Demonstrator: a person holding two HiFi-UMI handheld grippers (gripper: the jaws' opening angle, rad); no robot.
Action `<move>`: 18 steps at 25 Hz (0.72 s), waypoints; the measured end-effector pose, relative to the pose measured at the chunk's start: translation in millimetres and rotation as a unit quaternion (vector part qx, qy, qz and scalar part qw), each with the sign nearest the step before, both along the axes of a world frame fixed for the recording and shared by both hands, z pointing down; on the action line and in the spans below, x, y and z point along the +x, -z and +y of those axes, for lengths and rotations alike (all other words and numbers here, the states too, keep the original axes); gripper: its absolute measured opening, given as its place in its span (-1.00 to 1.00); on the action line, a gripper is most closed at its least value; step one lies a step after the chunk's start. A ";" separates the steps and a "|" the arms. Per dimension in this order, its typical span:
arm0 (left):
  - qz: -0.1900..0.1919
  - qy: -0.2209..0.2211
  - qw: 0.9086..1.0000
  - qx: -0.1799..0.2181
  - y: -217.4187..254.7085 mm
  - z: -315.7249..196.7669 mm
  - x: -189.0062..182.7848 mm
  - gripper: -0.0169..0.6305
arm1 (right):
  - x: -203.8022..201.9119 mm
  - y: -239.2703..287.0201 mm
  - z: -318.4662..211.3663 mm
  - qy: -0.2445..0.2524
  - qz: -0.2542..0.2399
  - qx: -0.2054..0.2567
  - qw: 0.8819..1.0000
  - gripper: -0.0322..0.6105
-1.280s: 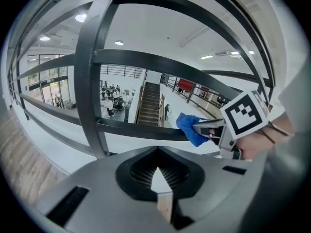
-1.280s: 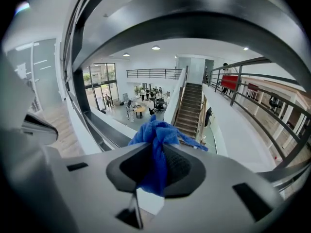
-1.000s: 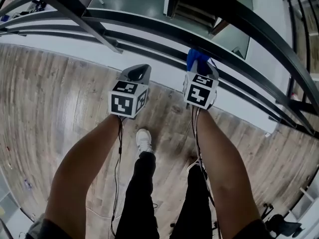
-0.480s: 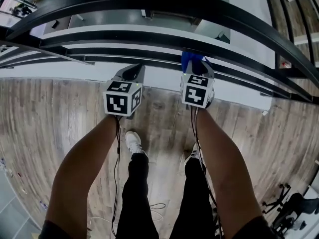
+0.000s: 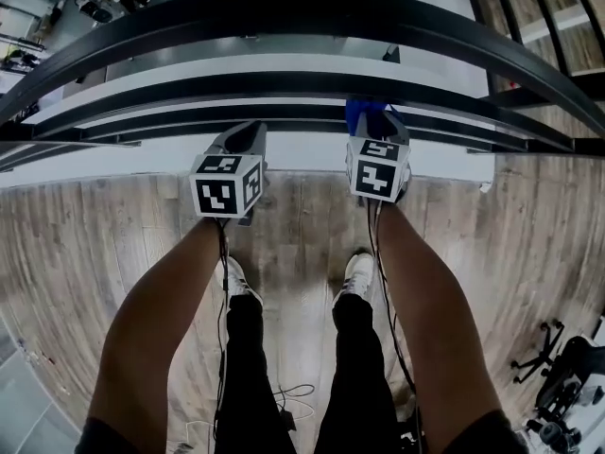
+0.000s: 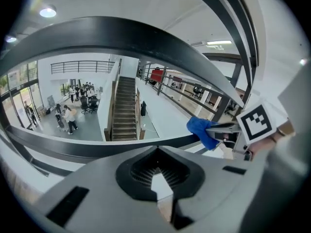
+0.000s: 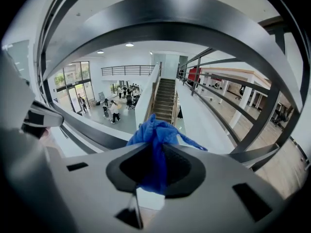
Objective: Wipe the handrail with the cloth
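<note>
The right tool [image 5: 379,129] is clamped on a blue cloth [image 7: 154,132]. The fabric is bunched between its two jaws and spills out past their tips in a crumpled wad, with one thin corner trailing to the right. In the head view the cloth sits at a lower bar [image 5: 284,112] of the railing, well under the broad black handrail [image 5: 284,15] that arches across the top. Whether the cloth presses on that bar or only hangs in front of it cannot be told.

The left tool [image 6: 157,150] is closed with nothing in it. Its jaws meet at the tips, and only the hollow behind them stays dark. It points at the same lower bar, to the left of the right tool and level with it.

The railing runs along the far edge of the wooden floor [image 5: 95,244]. The person stands close to that edge, both shoes [image 5: 357,274] flat on the boards. Beyond the bars, a staircase [image 7: 165,101] drops to a hall.
</note>
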State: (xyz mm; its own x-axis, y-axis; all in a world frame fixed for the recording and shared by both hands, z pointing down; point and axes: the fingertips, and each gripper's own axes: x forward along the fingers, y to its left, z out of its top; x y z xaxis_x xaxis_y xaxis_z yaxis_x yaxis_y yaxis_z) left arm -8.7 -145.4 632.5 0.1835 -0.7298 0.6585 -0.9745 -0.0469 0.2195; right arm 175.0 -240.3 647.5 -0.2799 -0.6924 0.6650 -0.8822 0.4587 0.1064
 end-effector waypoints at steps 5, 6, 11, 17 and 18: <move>-0.010 -0.012 1.000 -0.002 -4.2 -24.1 53.4 -0.93 | 63.1 2.6 -17.9 -0.023 0.000 0.003 1.000 -0.65; -0.010 -0.015 1.000 -0.001 -3.5 -29.4 64.7 -0.93 | 74.5 3.6 -21.9 -0.026 0.000 0.005 1.000 -0.65; -0.018 -0.039 0.999 0.009 -0.6 -55.7 124.4 -0.93 | 140.9 5.9 -39.7 -0.060 0.006 0.005 0.998 -0.65; -0.012 -0.084 0.996 0.022 7.2 -85.9 203.6 -0.93 | 201.0 9.4 -60.7 -0.062 0.009 0.010 0.998 -0.65; -0.012 -0.089 0.996 0.025 8.7 -91.3 215.4 -0.93 | 211.5 10.5 -64.4 -0.065 0.007 0.012 0.998 -0.65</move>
